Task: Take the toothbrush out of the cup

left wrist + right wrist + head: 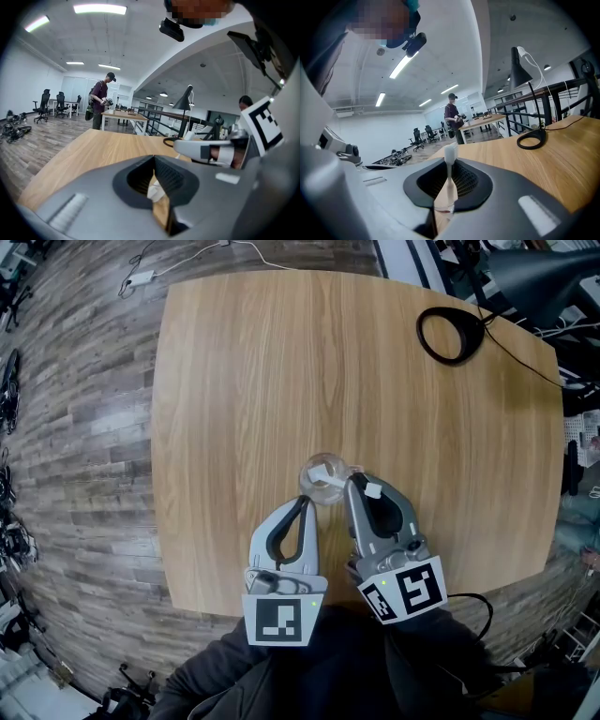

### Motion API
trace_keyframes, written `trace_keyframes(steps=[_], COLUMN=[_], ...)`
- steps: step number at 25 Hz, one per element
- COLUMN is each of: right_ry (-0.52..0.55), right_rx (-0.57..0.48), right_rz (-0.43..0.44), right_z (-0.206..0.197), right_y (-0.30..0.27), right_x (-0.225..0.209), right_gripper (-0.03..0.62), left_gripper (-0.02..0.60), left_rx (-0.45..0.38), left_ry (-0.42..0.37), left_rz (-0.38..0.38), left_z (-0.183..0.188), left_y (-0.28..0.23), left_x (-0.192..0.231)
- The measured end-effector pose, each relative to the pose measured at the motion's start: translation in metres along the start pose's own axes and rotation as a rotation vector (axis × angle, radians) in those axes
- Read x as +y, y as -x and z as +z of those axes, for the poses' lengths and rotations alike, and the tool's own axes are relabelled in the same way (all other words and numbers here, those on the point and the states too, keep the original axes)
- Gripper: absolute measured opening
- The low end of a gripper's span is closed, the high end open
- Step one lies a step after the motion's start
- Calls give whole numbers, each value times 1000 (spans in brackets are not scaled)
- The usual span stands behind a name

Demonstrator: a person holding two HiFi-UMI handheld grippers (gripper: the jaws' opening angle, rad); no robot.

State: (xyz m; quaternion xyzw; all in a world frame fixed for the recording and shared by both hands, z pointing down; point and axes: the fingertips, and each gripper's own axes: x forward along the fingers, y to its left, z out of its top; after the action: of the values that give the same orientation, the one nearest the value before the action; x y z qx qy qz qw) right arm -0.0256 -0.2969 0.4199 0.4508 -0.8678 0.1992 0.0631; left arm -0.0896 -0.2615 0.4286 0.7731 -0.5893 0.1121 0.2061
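**Toothbrush pinched, cup steadied**

From the head view, a clear cup (323,474) stands on the wooden table (244,381), close to the near edge. The left gripper (305,502) comes up to the cup's near side with its tips drawn together at the rim. The right gripper (357,486) lies just beside it, its tips at the cup's right edge. The white head of the toothbrush (373,490) pokes up over the right gripper's jaws. A black ring-shaped lamp base (450,334) sits well apart at the far right corner.

In the left gripper view, the jaws are nearly together, with only a narrow slit between them. A pale, translucent bit, seemingly the cup's wall (153,191), is nipped between the pads. The right gripper (206,149) shows just to the right.

In the right gripper view, the jaws are pressed onto the toothbrush (450,161), which stands upright between the pads with its bristles on top. Its handle runs down into the cup's clear rim (443,209), so it is still in the cup. Beyond the table a person (452,115) stands at a desk.
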Motion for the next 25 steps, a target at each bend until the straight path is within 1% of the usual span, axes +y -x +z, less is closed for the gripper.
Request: trace_keyframes(steps=[5, 13, 25], right_ry=[15, 43, 90], right_rx=[-40, -136, -287], right_rz=[20, 42, 70], right_z=[12, 41, 77], right_y=[12, 41, 115], right_x=[9, 25, 52], right_gripper=[25, 23, 23], left_gripper=[8, 8, 8], left_rx=[-38, -87, -202], left_ry=[-21, -43, -130], left_rz=[2, 3, -4], left_z=[9, 23, 47], left_y=[12, 37, 96], left_x=[-6, -22, -66])
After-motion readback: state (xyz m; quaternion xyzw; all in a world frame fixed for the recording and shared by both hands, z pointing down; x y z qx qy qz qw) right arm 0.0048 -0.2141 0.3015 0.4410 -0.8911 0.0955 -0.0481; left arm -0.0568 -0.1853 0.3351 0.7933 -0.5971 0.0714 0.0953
